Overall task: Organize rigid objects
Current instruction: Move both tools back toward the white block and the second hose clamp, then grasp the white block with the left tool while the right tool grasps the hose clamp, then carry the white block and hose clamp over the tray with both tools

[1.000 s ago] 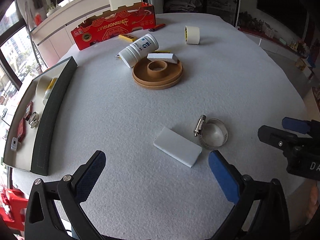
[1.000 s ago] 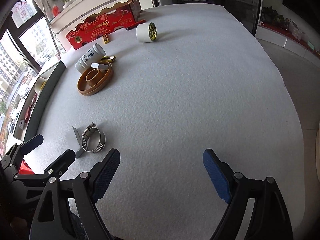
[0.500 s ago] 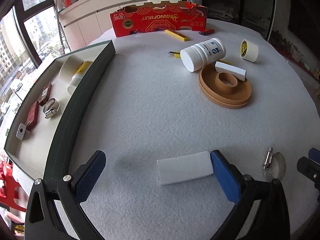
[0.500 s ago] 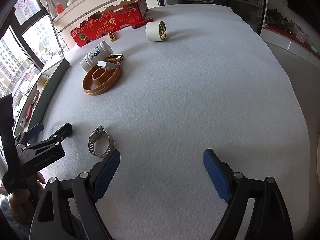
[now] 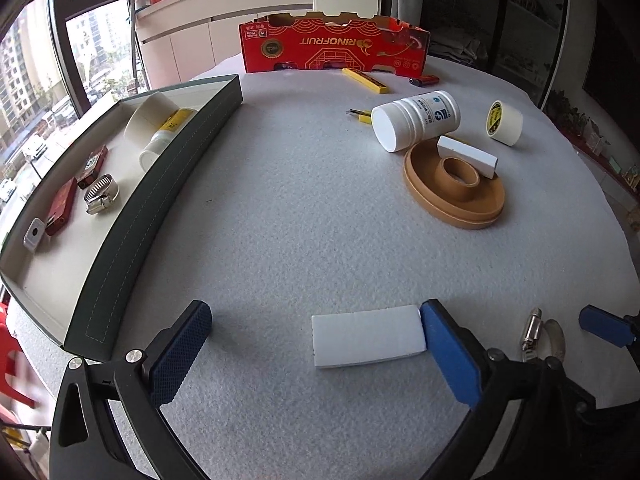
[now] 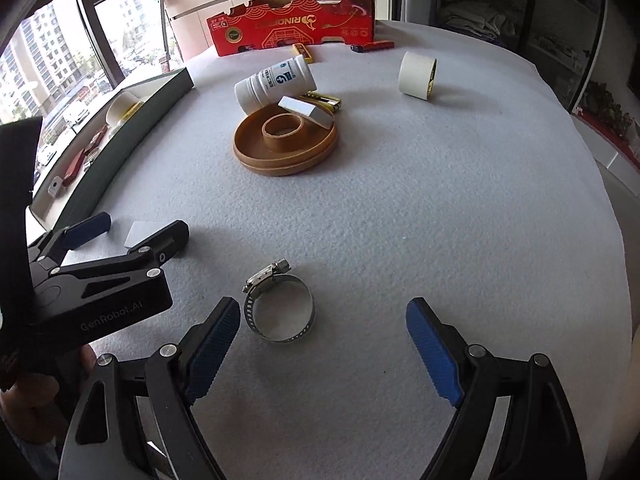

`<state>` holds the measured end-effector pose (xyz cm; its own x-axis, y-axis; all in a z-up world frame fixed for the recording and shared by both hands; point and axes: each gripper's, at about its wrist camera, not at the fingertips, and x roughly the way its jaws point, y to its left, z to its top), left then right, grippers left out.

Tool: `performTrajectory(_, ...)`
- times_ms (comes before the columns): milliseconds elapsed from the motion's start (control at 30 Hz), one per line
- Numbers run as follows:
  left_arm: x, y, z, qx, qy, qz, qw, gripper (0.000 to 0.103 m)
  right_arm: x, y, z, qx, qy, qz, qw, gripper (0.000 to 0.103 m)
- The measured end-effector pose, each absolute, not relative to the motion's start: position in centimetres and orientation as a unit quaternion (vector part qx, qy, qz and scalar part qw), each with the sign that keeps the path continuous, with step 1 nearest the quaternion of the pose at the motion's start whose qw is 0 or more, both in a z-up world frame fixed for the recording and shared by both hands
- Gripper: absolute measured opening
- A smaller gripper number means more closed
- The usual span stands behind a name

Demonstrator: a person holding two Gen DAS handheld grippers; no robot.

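left gripper, jaws spread, straddles the white block at lower centre, its right pad at the block's end. right gripper, jaws spread and empty, frames the hose clamp. centre each before closing; tray waits left.

Both tongs wide apart, angled downward

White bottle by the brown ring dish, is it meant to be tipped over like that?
Probably not. The white bottle lies on its side against the brown ring dish, and a small white block sits tilted across the dish's rim.
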<state>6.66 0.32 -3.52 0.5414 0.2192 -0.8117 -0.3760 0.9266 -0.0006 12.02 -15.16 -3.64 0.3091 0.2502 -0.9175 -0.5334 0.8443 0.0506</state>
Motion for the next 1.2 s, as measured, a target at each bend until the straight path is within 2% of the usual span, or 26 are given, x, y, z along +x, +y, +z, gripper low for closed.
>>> performTrajectory(200,6.9,0.0,-3.5,-0.096,0.453,0.184,0.867,0.103,11.6,-14.2,-3.9,-0.162,0.521,0.251,0.800,0.084)
performTrajectory(233,6.9,0.0,-3.4,-0.095,0.457,0.181,0.865,0.102,11.6,-14.2,-3.7,-0.161,0.520,0.251,0.800,0.075)
performTrajectory(267,6.9,-0.1,-3.4,-0.095,0.459,0.178,0.865,0.101,11.5,-14.1,-3.6,-0.161,0.520,0.254,0.799,0.062)
performTrajectory(300,6.9,-0.3,-3.3,-0.093,0.460,0.172,0.866,0.097,11.5,-14.0,-3.4,-0.163,0.521,0.256,0.798,0.055)
performTrajectory(333,6.9,-0.5,-3.1,-0.091,0.461,0.166,0.867,0.091,11.4,-13.9,-3.3,-0.164,0.523,0.257,0.796,0.041)
performTrajectory(367,6.9,-0.7,-3.0,-0.089,0.462,0.158,0.868,0.088,11.4,-13.8,-3.2,-0.165,0.526,0.256,0.795,0.036)
performTrajectory(467,6.7,-1.4,-2.6,-0.080,0.463,0.137,0.872,0.066,11.4,-14.0,-3.2,-0.161,0.532,0.251,0.792,0.036)
performTrajectory(500,6.6,-1.6,-2.4,-0.077,0.464,0.132,0.873,0.054,11.4,-14.1,-3.2,-0.161,0.534,0.248,0.792,0.036)
performTrajectory(733,5.5,-2.1,-1.8,-0.084,0.471,0.120,0.870,0.054,11.1,-14.7,-2.6,-0.160,0.538,0.240,0.792,0.036)
performTrajectory(1200,2.7,0.9,2.6,-0.112,0.414,0.139,0.892,0.054,10.0,-11.8,0.2,-0.180,0.516,0.251,0.799,0.036)
